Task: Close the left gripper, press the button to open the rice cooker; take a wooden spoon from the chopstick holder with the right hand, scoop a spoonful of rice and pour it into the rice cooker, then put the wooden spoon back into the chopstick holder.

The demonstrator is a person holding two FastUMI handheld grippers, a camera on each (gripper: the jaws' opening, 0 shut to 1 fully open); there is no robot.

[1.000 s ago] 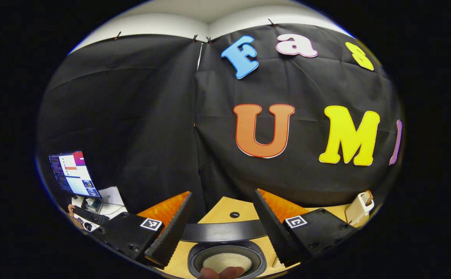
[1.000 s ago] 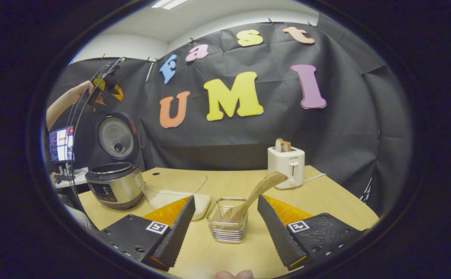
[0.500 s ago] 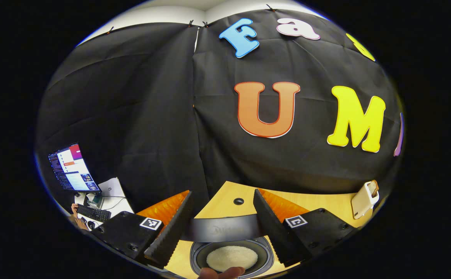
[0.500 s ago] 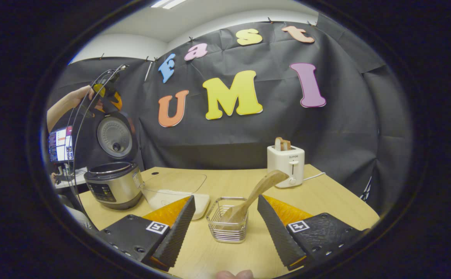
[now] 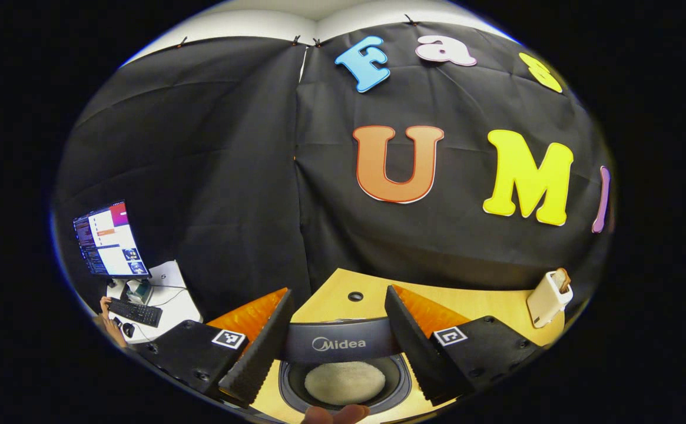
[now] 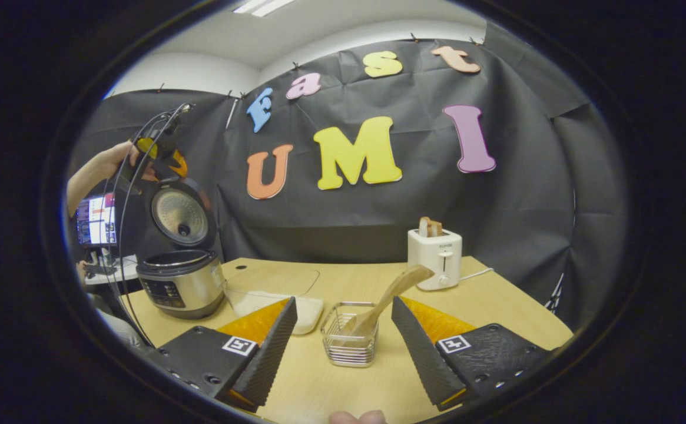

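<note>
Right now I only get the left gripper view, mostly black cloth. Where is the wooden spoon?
Observer: The wooden spoon leans in a wire basket on the table.
Visitor: Is the rice cooker open?
Observer: Yes, the rice cooker has its lid standing upright.
Visitor: And the other gripper?
Observer: The right gripper is open, short of the basket, touching nothing.
</note>
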